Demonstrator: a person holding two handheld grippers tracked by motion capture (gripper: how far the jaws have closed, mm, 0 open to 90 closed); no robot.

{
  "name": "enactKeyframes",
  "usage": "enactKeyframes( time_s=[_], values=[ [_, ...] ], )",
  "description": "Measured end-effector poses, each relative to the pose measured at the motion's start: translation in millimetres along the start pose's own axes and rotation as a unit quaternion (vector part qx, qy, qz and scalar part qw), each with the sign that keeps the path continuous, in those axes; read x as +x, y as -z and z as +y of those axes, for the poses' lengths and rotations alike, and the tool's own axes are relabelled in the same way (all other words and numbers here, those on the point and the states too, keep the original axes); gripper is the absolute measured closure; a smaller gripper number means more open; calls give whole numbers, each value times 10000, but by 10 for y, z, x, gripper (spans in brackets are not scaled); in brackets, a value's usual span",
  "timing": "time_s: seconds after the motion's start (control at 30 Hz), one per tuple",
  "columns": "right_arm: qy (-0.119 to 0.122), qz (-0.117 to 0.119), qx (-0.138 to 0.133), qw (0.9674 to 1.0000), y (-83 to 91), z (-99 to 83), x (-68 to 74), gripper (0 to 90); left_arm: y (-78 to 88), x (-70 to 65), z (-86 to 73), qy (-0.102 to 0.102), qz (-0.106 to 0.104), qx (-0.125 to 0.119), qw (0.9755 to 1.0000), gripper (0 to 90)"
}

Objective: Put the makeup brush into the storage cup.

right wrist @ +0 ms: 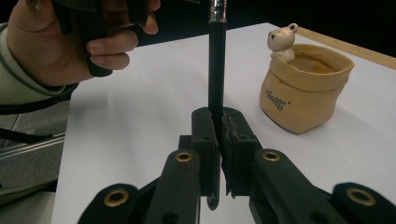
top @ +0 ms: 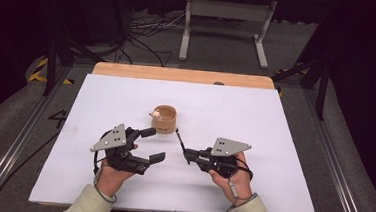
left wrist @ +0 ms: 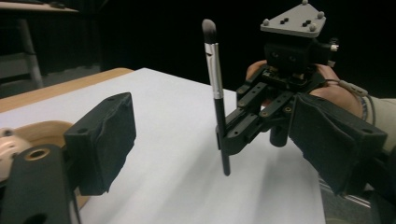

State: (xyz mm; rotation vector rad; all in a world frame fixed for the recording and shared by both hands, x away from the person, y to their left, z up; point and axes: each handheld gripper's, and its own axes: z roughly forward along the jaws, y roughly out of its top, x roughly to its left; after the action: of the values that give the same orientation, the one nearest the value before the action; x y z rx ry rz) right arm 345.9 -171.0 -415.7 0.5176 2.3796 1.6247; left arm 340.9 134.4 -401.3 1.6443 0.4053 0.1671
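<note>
Black-handled makeup brush [top: 179,139] is secured: right gripper [top: 187,153] has its jaws pinched on the lower handle, visible head-on in the right gripper view, pads clamped either side of the handle [right wrist: 216,84]. In the left gripper view the brush [left wrist: 215,88] stands nearly upright, bristle tip up, butt end just above the white table sheet [left wrist: 187,154], not clearly touching.

Left gripper [top: 150,144]: jaws spread, nothing between them. It sits just left of the brush, its far jaw close to the cup. In its own view the two pads [left wrist: 105,140] frame the brush from a distance, no contact.

Tan pouch-shaped holder [top: 164,118] with small bear figure on its rim [right wrist: 281,41] stands upright mid-table, just beyond both grippers. Looks empty as far as I can see into it; interior partly hidden.

Status, my read:
- Done: brush picked up, held clear of the table.
- Not done: brush isn't in the holder; it's near it but apart, to the holder's right in the high view.
- Left: carry brush over the mouth, lower handle-first, release. Left gripper likely there to steady the holder or take a handoff; can't tell which.

Risk: holder looks soft-walled, may tip if the handle catches the rim.
</note>
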Motion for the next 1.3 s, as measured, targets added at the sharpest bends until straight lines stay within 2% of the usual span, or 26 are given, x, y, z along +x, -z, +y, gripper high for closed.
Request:
enactKeyframes(
  time_s=[0.23, 0.37, 0.7, 0.83, 0.93, 1.2, 1.3],
  values=[
    [91, 4, -97, 9999, -32, 21, 53, 850, -109, -29, 8, 70, -230, -26, 9997, 220],
    [111, 14, -101, 9999, -46, 16, 64, 849, -172, -23, -19, 286, -338, -66, 9990, 249],
    [208, 150, -69, 9996, -103, 18, 118, 849, -279, -72, -36, 217, -271, 161, 9993, 369],
    [209, 185, -86, 9996, -109, 22, 129, 849, -300, -69, -37, 292, -237, 189, 9991, 458],
    [216, 201, -90, 9995, -113, 24, 137, 849, -324, -80, -41, 274, -188, 333, 9989, 537],
    [211, 213, -106, 9995, -117, 23, 145, 849, -336, -105, -43, 336, -138, 381, 9986, 693],
    [208, 225, -113, 9995, -118, 23, 148, 849, -346, -108, -48, 345, -178, 429, 9983, 748]
  ],
)
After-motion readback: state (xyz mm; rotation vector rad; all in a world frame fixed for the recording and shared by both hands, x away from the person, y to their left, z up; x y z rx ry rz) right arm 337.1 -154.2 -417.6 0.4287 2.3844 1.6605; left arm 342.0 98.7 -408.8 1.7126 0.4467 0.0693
